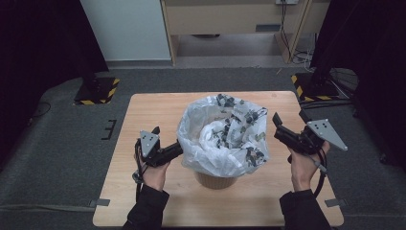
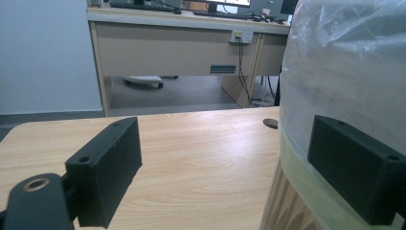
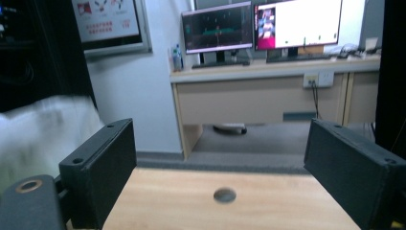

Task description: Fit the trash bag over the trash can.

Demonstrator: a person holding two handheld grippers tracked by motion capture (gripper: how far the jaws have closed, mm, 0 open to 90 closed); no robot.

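Observation:
A tan bin [image 1: 215,181] stands at the middle of the wooden table [image 1: 143,201], lined with a clear plastic bag [image 1: 222,134] printed with dark marks. The bag billows over the rim. My left gripper [image 1: 167,140] is at the bag's left side, open. In the left gripper view, its right jaw lies against the bag [image 2: 344,62] and the bin wall [image 2: 282,201], while its left jaw is over bare table [image 2: 201,153]. My right gripper [image 1: 289,120] hovers open just right of the bag, holding nothing. The bag [image 3: 38,134] shows blurred white at the left of the right gripper view.
A small round hole [image 3: 224,194] marks the table's far edge. Beyond the table stands a desk [image 3: 268,96] with monitors [image 3: 218,26]. Two stand bases with yellow-black stripes [image 1: 98,91] [image 1: 313,88] sit on the floor by the far corners. Bare wood lies in front of the bin.

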